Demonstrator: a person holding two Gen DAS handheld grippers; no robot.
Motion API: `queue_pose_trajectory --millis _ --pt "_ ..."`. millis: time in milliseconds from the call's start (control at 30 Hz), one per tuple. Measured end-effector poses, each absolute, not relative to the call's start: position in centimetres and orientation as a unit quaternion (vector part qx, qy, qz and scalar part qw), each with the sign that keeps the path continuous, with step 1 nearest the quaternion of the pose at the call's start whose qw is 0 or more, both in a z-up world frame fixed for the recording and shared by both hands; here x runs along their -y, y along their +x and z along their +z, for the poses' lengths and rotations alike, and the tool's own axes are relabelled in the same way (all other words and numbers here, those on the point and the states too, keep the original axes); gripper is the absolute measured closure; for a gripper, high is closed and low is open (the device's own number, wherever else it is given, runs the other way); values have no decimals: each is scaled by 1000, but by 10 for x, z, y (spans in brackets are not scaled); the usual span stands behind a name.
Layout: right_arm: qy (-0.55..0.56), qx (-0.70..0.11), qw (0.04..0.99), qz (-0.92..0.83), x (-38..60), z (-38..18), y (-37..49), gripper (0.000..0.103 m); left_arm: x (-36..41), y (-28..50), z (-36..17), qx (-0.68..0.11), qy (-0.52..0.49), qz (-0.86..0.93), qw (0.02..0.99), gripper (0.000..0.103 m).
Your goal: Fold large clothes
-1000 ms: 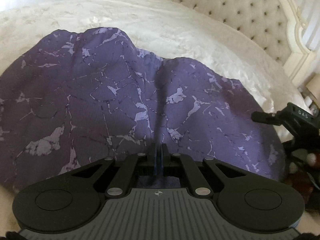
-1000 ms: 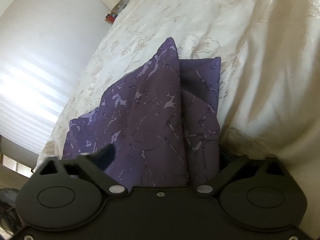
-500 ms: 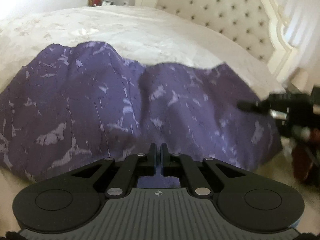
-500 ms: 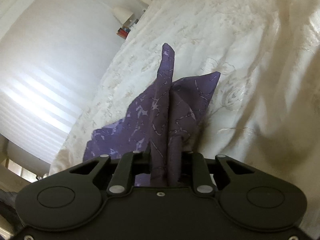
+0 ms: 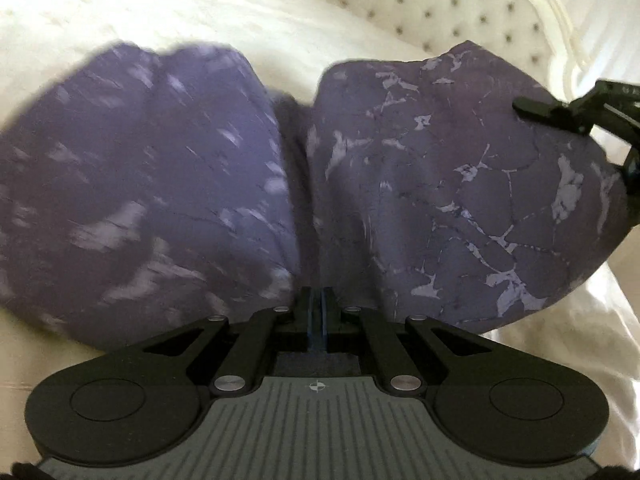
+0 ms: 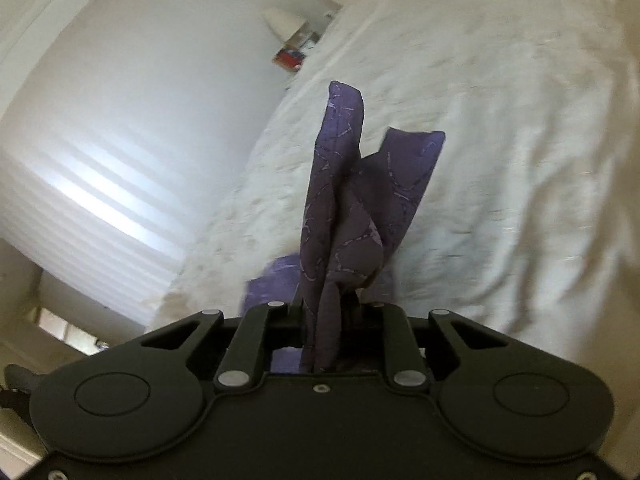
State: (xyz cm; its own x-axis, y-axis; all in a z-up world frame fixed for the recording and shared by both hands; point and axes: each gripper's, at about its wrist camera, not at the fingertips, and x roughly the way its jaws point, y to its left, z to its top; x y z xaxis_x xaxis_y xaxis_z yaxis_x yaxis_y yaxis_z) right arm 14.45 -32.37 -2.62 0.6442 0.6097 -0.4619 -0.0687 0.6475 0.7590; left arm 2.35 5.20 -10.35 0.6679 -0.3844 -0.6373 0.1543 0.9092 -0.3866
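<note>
Left wrist view showed the left gripper [image 5: 319,312] with its fingers [image 5: 308,312] pressed together on a thin edge of the purple garment [image 5: 420,184], the blue pads almost meeting with only cloth between them. The garment, purple with a pale marbled print, billowed up in two humps ahead of the fingers above the white bedspread [image 5: 200,16], its left hump blurred. At the right edge of this view the right gripper [image 5: 576,110] reached in, black, touching the far right corner of the cloth; its finger gap could not be made out from here.

The right wrist view gave that detail. The right gripper [image 6: 332,312] had its fingers [image 6: 296,312] drawn narrow on a bunched fold of the garment [image 6: 340,216]; they had just been closing, and the cloth was pinched between them. The fold stood up out of the grip in two pointed flaps, with a further patch of purple showing below and behind.

Only the left wrist view showed the tufted headboard [image 5: 460,4] and the broad spread of the garment. Only the right wrist view showed the white wall [image 6: 140,100] with bands of light across it, and a small lamp [image 6: 286,24] beyond the bed's far corner.
</note>
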Motion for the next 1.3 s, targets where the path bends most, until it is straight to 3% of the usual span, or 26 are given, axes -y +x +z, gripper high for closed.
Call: queue_pose_trajectory --millis 300,700,800,1000,1067,1133,1300 --pt "362 -401 792 285 214 -20 177 76 -131 0 -66 -313 -190 -73 928 94" --pt "323 -475 761 304 73 -107 219 71 -212 -20 -68 -305 -248 28 919 93" --pt "296 -472 770 310 60 -118 222 64 -210 -24 -66 -297 -255 35 919 93" --pt "302 -427 748 409 61 -95 220 24 -197 -28 -45 -266 -208 33 941 92" --pt "296 -399 754 429 67 -77 217 23 -189 -32 -36 -250 -185 29 950 90" --pt "280 -369 773 434 80 -60 212 23 -182 -36 -26 -232 -163 25 959 76" --pt "273 -320 819 390 133 -44 199 20 -148 -32 -2 -193 -106 -32 975 68"
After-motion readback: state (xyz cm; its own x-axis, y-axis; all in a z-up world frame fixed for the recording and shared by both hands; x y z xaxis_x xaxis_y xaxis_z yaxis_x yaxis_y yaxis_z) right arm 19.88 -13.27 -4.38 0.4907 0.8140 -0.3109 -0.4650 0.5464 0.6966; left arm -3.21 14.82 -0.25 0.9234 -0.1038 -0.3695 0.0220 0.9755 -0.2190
